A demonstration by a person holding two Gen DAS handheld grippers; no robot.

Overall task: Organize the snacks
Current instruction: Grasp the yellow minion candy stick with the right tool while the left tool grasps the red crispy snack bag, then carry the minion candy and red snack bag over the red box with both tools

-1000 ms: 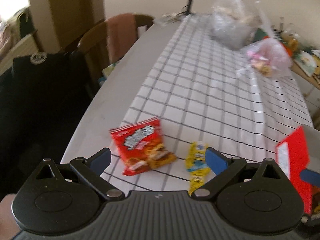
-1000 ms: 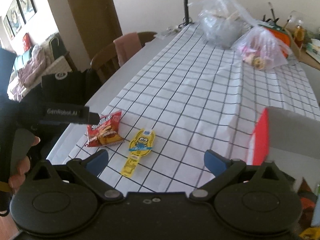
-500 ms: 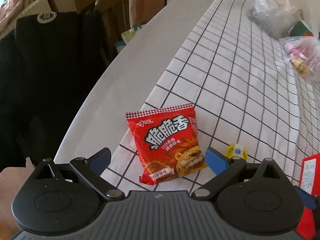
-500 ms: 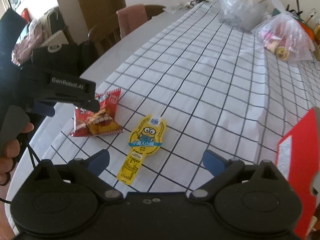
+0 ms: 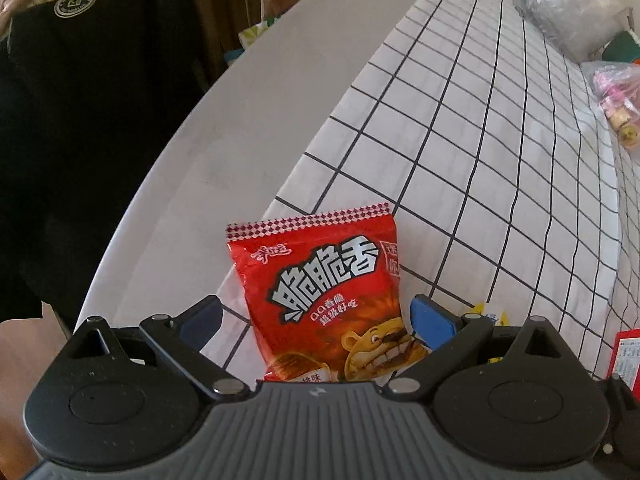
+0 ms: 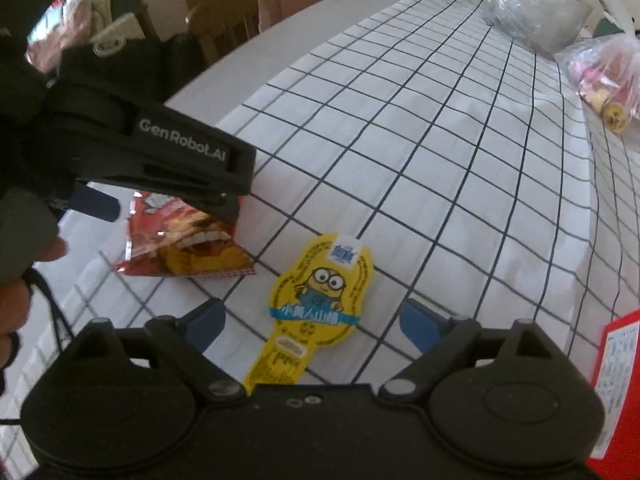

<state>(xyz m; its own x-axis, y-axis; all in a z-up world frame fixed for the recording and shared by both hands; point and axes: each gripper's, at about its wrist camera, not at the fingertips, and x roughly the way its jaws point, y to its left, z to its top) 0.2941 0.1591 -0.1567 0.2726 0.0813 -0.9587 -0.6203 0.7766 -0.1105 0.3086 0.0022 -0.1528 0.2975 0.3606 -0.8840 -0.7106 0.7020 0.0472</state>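
A red crisp packet (image 5: 320, 300) lies at the near left corner of the checked cloth (image 5: 460, 140). My left gripper (image 5: 316, 320) hangs open just above it, its blue pads to either side and not pressing. The right wrist view shows that same left gripper (image 6: 168, 216) over the red packet (image 6: 192, 252). A flat yellow snack with a cartoon figure (image 6: 316, 304) lies to the packet's right. My right gripper (image 6: 312, 326) straddles it. Its jaws are closing, still wide of the snack on both sides.
A red box (image 6: 616, 380) stands at the near right. Two clear plastic bags of food (image 6: 536, 4) (image 6: 604, 80) sit at the far end of the cloth. Bare grey tabletop (image 5: 224, 152) runs along the left edge, with chairs and a dark jacket (image 5: 80, 80) beyond it.
Both grippers have sunk toward the table and tilted downward. The left now frames the red packet, the right frames the yellow snack. The right jaws have narrowed a little.
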